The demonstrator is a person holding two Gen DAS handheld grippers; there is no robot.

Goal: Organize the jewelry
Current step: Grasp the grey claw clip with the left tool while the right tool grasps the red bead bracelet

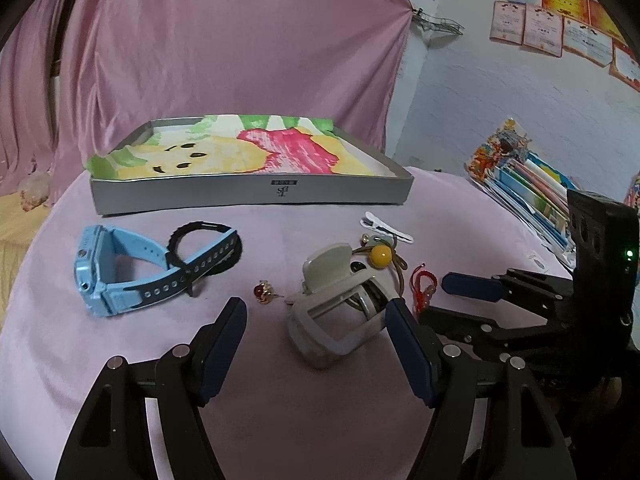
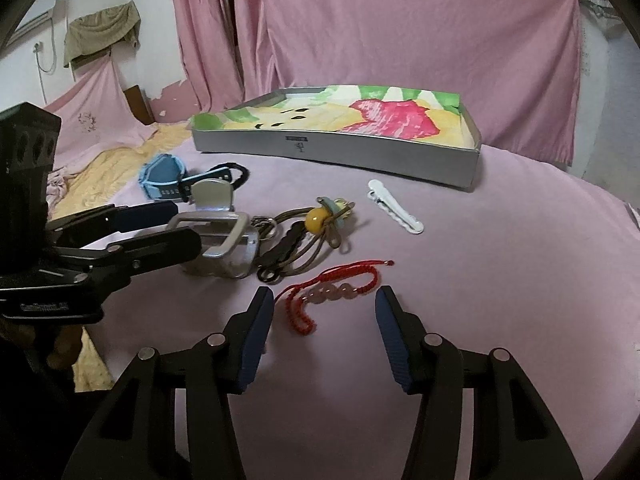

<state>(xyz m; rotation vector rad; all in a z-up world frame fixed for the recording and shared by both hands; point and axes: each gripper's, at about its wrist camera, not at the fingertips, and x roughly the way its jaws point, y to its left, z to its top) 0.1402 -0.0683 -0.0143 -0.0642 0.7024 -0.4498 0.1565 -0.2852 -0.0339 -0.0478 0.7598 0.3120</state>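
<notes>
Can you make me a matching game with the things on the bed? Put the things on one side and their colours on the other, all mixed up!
Things:
1. watch
2. bracelet
3. hair clip
4. big bead

Colours:
A. white
B. yellow
C. light blue
D. red

Right pairs: 1-C, 2-D, 3-A, 4-B.

Bonus: the bracelet lies in front of the right tongs, which are open.
</notes>
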